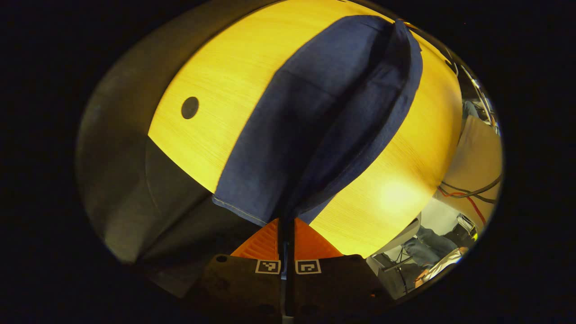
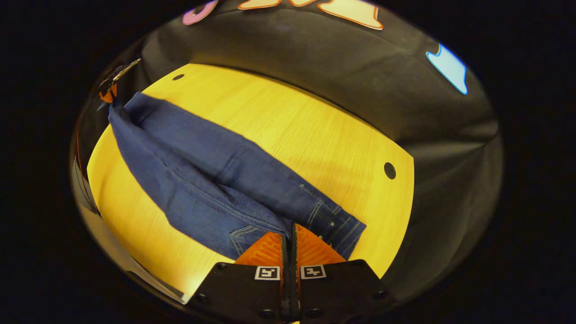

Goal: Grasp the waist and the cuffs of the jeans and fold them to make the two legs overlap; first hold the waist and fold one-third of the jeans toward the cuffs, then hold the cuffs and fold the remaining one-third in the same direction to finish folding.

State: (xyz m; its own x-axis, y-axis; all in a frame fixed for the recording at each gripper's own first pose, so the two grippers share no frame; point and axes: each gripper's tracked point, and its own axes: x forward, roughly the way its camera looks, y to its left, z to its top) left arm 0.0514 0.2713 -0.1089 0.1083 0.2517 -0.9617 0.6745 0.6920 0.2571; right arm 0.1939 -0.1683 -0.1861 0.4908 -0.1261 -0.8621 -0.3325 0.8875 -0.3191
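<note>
Dark blue jeans [image 1: 315, 117] lie lengthwise on the yellow wooden table [image 1: 211, 81]. In the left gripper view my left gripper [image 1: 286, 225] is shut on a cuff at the near end. That leg rises as a ridge running away from it, while the other cuff lies flat at the table edge. In the right gripper view my right gripper [image 2: 289, 234] is shut on the waist of the jeans [image 2: 211, 175], beside a pocket and the stitched waistband. The left gripper [image 2: 110, 87] shows far off at the table's [image 2: 315, 130] other end, holding the cuff end up.
The table has round cable holes [image 1: 190, 107] [image 2: 389, 170] near its corners. Black cloth walls stand close behind the table. Beyond the right table edge in the left gripper view are cables [image 1: 468, 193], a white surface [image 1: 477, 153] and a person's legs [image 1: 427, 247].
</note>
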